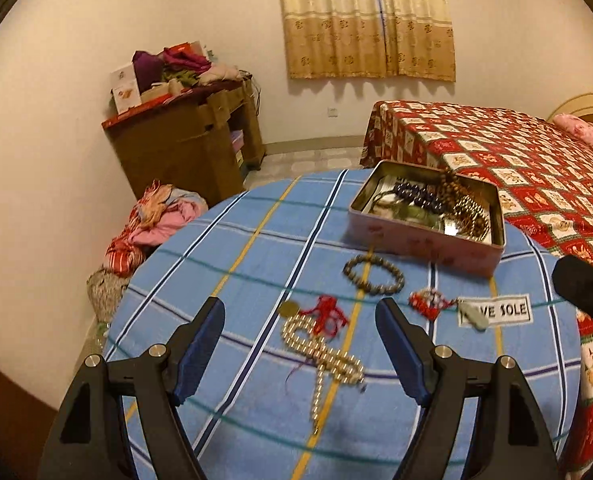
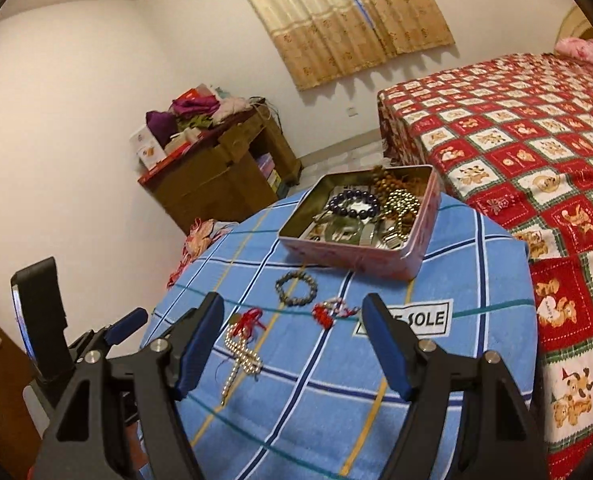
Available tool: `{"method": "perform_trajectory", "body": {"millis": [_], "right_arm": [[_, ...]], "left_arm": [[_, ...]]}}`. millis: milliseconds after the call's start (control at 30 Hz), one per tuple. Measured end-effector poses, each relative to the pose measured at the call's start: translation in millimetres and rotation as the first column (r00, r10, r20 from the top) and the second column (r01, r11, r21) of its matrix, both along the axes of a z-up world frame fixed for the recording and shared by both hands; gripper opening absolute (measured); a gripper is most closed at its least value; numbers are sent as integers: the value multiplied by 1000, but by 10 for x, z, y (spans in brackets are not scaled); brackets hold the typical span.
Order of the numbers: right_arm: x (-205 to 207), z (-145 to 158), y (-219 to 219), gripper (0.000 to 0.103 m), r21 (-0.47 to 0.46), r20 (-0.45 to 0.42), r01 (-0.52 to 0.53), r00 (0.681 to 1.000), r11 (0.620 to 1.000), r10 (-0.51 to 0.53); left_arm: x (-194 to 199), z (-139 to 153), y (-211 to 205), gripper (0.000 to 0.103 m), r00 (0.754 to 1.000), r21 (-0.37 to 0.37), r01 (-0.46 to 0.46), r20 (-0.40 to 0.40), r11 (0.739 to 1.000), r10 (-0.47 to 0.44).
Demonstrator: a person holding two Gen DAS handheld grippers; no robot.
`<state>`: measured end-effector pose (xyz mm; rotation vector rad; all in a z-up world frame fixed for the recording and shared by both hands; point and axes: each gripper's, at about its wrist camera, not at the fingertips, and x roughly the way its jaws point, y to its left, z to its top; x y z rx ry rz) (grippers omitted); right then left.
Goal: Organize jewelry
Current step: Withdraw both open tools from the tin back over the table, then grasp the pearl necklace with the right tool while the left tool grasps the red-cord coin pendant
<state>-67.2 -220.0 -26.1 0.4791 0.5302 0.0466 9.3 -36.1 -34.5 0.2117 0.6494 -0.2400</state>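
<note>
A pink tin box holding several bracelets and necklaces stands at the far side of a round table with a blue plaid cloth. On the cloth lie a brown bead bracelet, a red-and-white bracelet and a gold bead necklace with a red tassel. My left gripper is open and empty above the gold necklace. My right gripper is open and empty above the loose pieces. The left gripper shows at the left of the right wrist view.
A white label reading "SOLE" is on the cloth. A bed with a red checked cover stands to the right. A wooden desk piled with clothes is by the wall, with clothes heaped on the floor.
</note>
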Motion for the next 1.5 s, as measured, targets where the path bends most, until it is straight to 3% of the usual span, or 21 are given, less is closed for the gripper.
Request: {"method": "perform_trajectory", "body": {"millis": [300, 400, 467, 633, 867, 1033, 1233, 1500], "right_arm": [[-78, -89, 160, 75, -52, -30, -12, 999, 999, 10], [-82, -145, 188, 74, -76, -47, -20, 999, 997, 17], [-70, -214, 205, 71, -79, -62, -33, 998, 996, 29], [12, -351, 289, 47, -92, -109, -87, 991, 992, 77], [167, -381, 484, 45, -101, -132, -185, 976, 978, 171], [425, -403, 666, 45, -112, -150, -264, 957, 958, 247], [848, -640, 1071, 45, -169, -245, -390, 906, 905, 344], [1274, -950, 1388, 44, -285, -365, -443, 870, 850, 331]], "left_arm": [[-168, -203, 386, 78, 999, 7, -35, -15, 999, 35], [-174, -334, 607, 78, 998, -22, -50, -44, 998, 49], [-170, -418, 724, 78, 996, -43, -61, -70, 997, 58], [-192, -516, 805, 78, 994, -53, -57, -96, 997, 52], [-144, -532, 829, 78, 994, -77, -26, -111, 997, 17], [-114, -515, 890, 78, 995, -67, -22, -94, 998, 15], [-22, -511, 1120, 78, 994, -66, -62, -94, 996, 55], [66, -478, 1367, 78, 989, -102, -115, -100, 988, 105]]}}
